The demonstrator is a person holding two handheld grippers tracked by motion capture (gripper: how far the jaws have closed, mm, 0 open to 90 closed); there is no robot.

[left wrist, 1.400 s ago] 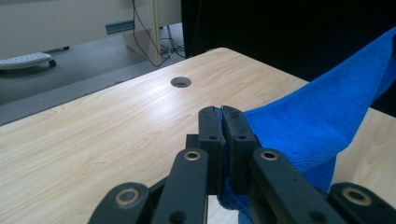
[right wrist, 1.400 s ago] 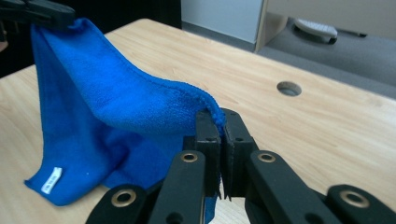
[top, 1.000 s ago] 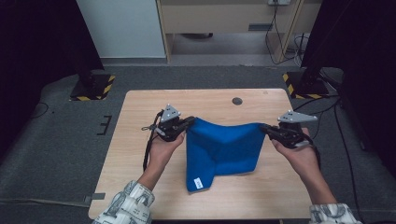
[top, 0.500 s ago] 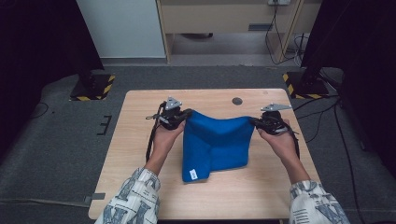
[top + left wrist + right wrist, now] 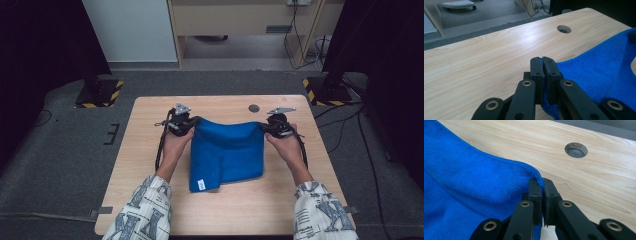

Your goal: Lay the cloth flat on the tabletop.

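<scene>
On the table: a blue towel [image 5: 227,152] lies spread near the middle of the wooden table [image 5: 150,130], its far edge stretched between two grippers, its near left corner with a white tag hanging forward.
Left gripper: the left gripper [image 5: 186,123] is clamped on the towel's far left corner; in the left gripper view a sliver of blue cloth shows pinched between the closed jaws [image 5: 542,62].
Right gripper: the right gripper [image 5: 272,126] is clenched on the far right corner; in the right gripper view the hemmed edge curls over the closed tips [image 5: 540,183].
Change: compared with a second ago, both hands have come lower and closer together, and the towel's top edge, taut and higher then, now sags slightly between the grippers.
Cloth: most of the towel rests flat on the wood; the far edge sits just off or on the surface, which I cannot tell for certain.
Nearby: a round cable hole [image 5: 254,108] lies beyond the towel, apart from it.
Meaning: by my judgement the towel is being laid down for folding; the corners seem about ready for release or a fold forward.
</scene>
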